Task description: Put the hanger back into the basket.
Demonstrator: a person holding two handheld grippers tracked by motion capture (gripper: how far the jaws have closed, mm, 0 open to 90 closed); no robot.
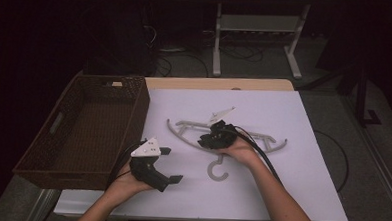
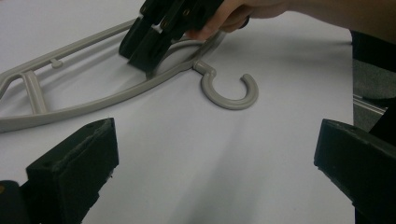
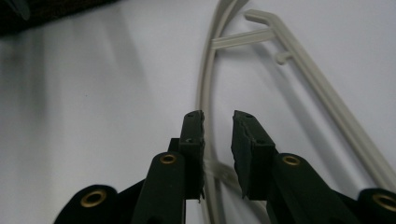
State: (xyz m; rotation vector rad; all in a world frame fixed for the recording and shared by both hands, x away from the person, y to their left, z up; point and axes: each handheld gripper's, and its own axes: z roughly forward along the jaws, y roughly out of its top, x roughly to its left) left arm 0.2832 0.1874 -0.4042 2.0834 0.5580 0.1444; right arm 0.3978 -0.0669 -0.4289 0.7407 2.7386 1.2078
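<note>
The hanger runs between the right gripper's narrowly parted, released fingers; its hook shows from the wide-open left gripper.

Right gripper jaws slightly parted above grey hanger on white table.

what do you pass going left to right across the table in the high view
wicker basket → left gripper, jaws wide apart over the white sheet → right gripper, jaws slightly parted over the grey hanger, whose far arm runs on to the right
</note>
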